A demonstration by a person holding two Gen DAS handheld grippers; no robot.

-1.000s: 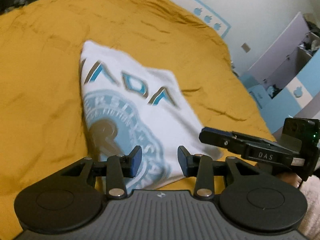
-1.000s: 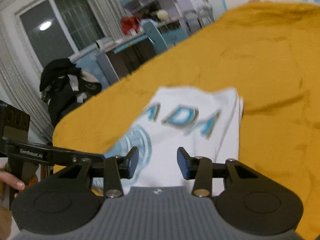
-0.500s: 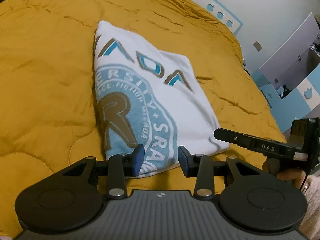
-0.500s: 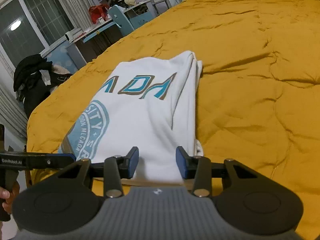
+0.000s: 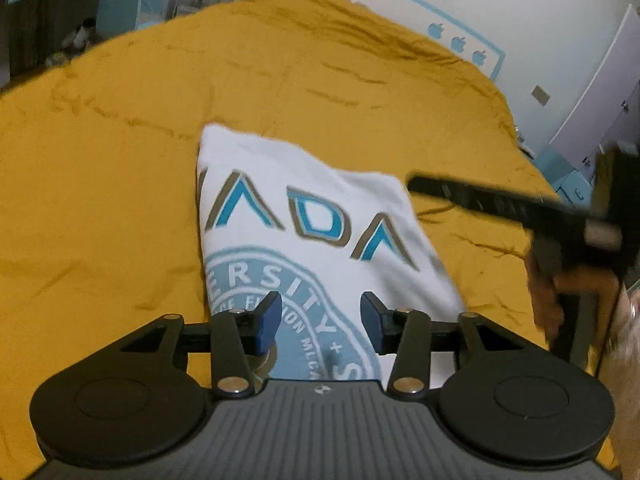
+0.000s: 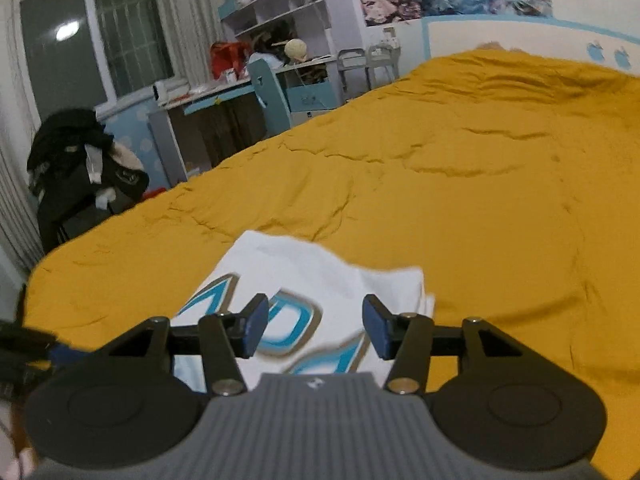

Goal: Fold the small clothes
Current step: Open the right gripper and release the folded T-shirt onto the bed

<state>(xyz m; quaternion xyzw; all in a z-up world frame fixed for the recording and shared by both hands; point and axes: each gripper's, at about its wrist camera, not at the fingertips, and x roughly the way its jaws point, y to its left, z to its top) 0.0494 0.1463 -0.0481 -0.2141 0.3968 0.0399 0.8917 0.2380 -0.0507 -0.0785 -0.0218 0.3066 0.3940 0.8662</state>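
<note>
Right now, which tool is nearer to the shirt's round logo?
Left. The left tool hangs over the logo; the right tool is over the letters.

I see the folded shirt (image 5: 304, 248) lying on the bed (image 5: 100, 200), near my end. Beyond the bed's far left side stands a desk (image 6: 224, 100), with shelves (image 6: 276, 4) behind it.

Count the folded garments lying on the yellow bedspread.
1: a white printed T-shirt, folded, lies on the yellow bedspread near its front edge. Others may lie outside the views.
</note>
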